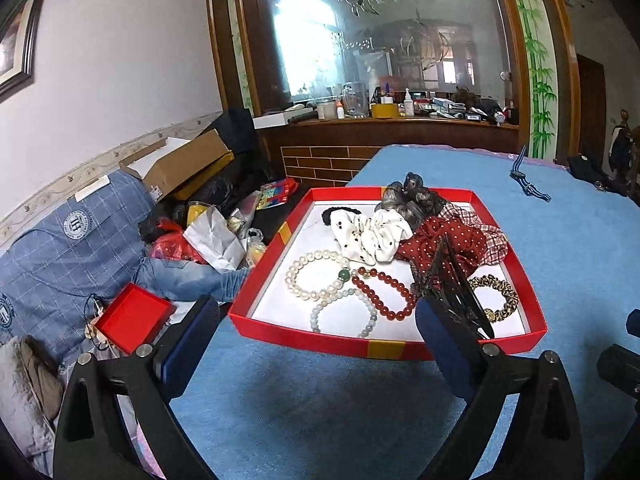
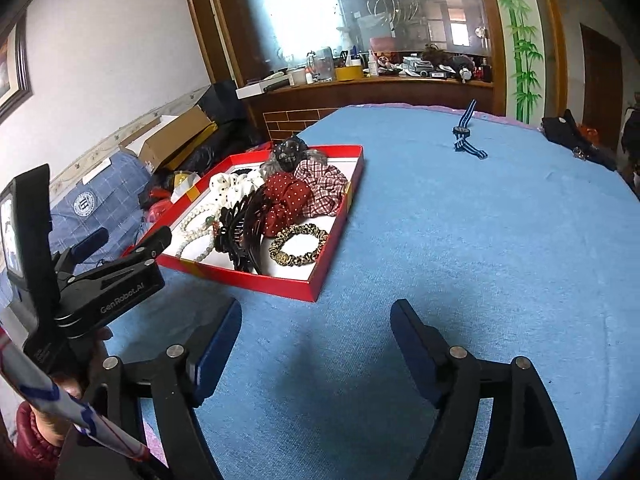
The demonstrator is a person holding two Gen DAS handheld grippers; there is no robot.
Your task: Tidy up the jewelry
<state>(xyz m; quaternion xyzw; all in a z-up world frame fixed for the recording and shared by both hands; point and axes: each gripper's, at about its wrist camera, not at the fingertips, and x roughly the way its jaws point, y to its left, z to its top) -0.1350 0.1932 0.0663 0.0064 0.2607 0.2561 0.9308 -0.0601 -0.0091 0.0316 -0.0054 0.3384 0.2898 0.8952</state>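
Note:
A red tray (image 1: 320,340) (image 2: 280,284) with a white floor sits on the blue table. It holds a white pearl bracelet (image 1: 308,276), a pale bead bracelet (image 1: 344,312), a red bead bracelet (image 1: 384,292), a gold-black scrunchie (image 1: 500,296) (image 2: 298,244), a black claw clip (image 1: 452,284) (image 2: 240,232), and white dotted (image 1: 368,236), red dotted (image 2: 286,196), plaid (image 2: 324,184) and dark scrunchies. A blue striped watch (image 1: 528,184) (image 2: 464,132) lies apart, far on the table. My left gripper (image 1: 316,320) is open at the tray's near edge. My right gripper (image 2: 316,328) is open and empty over bare cloth.
The blue tablecloth (image 2: 460,260) covers the table. Left of the table lies a sofa with blue fabric (image 1: 72,240), a small red box (image 1: 132,320), cardboard boxes (image 1: 180,164) and bags. A wooden counter (image 1: 400,124) with bottles stands behind.

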